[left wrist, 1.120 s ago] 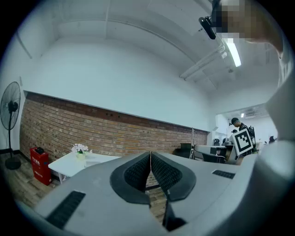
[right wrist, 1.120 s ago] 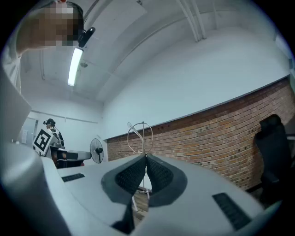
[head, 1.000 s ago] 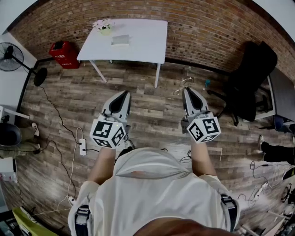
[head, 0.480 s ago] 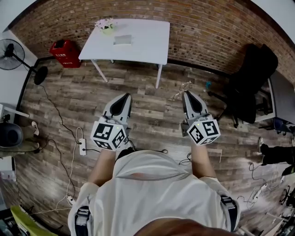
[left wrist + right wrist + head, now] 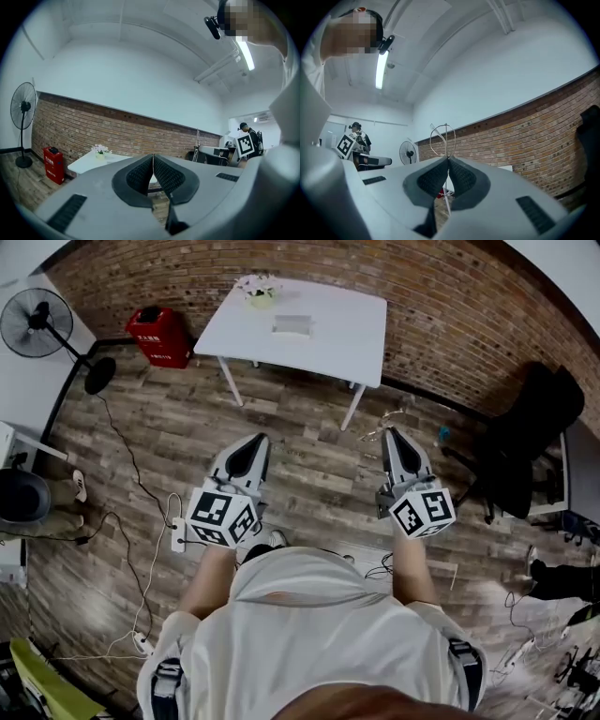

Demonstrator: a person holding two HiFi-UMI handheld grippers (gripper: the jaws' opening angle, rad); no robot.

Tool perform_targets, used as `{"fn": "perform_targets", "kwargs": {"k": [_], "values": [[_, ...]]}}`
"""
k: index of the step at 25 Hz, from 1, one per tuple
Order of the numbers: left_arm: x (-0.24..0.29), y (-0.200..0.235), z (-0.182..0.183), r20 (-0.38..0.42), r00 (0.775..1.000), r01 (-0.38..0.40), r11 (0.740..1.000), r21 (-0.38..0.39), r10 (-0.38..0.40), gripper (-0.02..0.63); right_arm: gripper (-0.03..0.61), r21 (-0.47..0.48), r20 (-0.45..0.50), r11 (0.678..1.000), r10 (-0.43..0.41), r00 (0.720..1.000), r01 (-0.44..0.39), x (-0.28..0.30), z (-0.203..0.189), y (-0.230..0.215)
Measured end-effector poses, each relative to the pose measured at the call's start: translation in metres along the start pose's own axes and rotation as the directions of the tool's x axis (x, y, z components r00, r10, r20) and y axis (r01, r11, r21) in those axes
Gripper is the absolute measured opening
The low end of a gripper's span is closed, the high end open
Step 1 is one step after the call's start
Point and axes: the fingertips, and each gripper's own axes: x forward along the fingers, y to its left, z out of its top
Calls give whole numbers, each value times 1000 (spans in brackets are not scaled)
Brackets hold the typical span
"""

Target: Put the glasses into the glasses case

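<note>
My right gripper (image 5: 396, 435) is shut on thin wire-framed glasses (image 5: 384, 422), held over the wooden floor. In the right gripper view the glasses (image 5: 442, 136) stick up past the closed jaws of the right gripper (image 5: 448, 158), and one temple hangs below. My left gripper (image 5: 250, 442) is shut with nothing in it; in its own view the left gripper (image 5: 153, 157) shows its pads pressed together. A pale grey glasses case (image 5: 292, 325) lies on the white table (image 5: 347, 334), well ahead of both grippers.
A small pot of flowers (image 5: 259, 287) stands at the table's far left corner. A red box (image 5: 161, 335) and a standing fan (image 5: 39, 323) are to the left, a black office chair (image 5: 530, 442) to the right. Cables and a power strip (image 5: 176, 533) lie on the floor.
The table and case now sit lower and further right in the head view, so I have moved closer to them. Both grippers stay shut, the glasses still in the right one.
</note>
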Motion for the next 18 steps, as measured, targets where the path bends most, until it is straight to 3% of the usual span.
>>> {"fn": "perform_targets", "kwargs": {"k": [9,18], "values": [[-30,87,0,3,999,-43,999,-24,43,18,58,5,-8,1000,16,1000,-16,68,-13,56],[-11,122,-5,0,993,-116,992,-47,116,18,58,19,-55,997,75,996,-74,126,-26,42]]}}
